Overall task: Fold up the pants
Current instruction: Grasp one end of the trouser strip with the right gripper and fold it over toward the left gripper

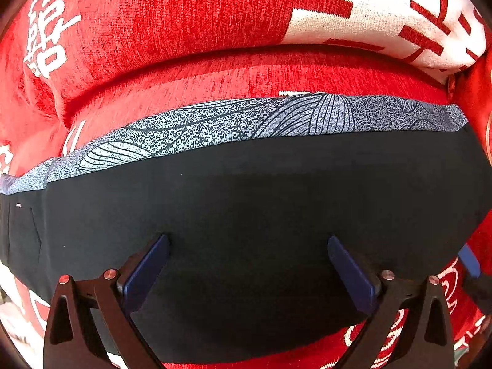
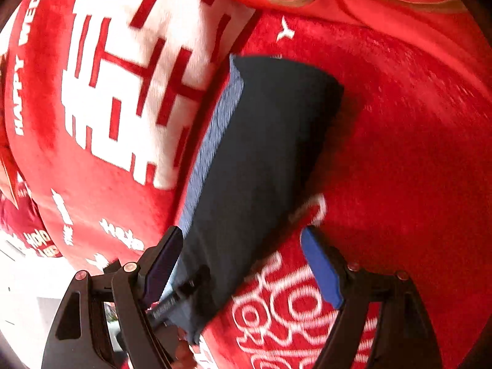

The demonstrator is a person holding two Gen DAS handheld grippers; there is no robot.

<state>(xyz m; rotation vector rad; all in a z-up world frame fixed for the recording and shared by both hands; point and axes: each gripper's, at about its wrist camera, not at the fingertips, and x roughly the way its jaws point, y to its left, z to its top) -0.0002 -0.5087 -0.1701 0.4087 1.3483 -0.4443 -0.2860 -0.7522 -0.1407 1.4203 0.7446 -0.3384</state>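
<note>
Pants [image 1: 246, 215] are lying folded into a long dark band on the red blanket [image 1: 184, 15], a grey patterned strip [image 1: 215, 123] showing along the far edge. The cloth is looking soft, light and limp, so it is likely sagging wherever unsupported; pinching through all layers at an end edge seems the best hold. The left gripper [image 1: 248, 273] is hovering over the band, fingers spread and released; the right gripper [image 2: 241, 264] is likewise parted, straddling one end, gripping nothing.

Folded dark pants [image 1: 246, 203] lie on a red blanket [image 1: 184, 73] with white lettering.
</note>
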